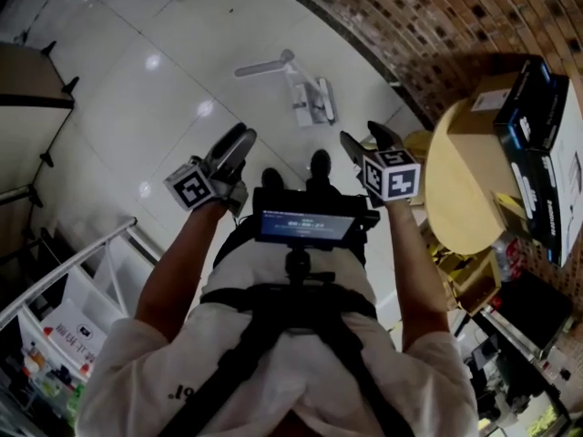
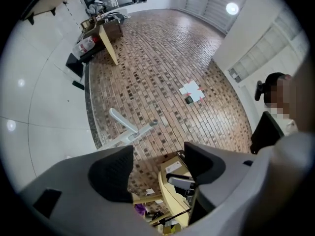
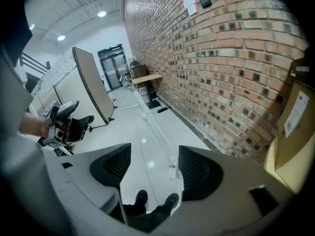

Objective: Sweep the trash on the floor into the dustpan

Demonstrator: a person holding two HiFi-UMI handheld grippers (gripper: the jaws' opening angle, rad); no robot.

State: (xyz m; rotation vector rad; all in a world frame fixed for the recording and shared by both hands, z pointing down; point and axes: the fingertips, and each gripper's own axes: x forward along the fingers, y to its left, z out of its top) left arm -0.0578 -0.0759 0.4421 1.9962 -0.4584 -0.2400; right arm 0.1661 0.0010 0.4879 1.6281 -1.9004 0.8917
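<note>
A white long-handled dustpan lies on the pale tiled floor just ahead of my shoes, its handle pointing left. It also shows small between the jaws in the right gripper view as the dustpan, and near the brick wall in the left gripper view as the dustpan. I can make out no loose trash. My left gripper and right gripper are held at waist height, both open and empty, well above the dustpan.
A round wooden table stands at my right, carrying cardboard and dark boxes. The brick wall runs behind it. A white rack with supplies stands at lower left, a desk at far left.
</note>
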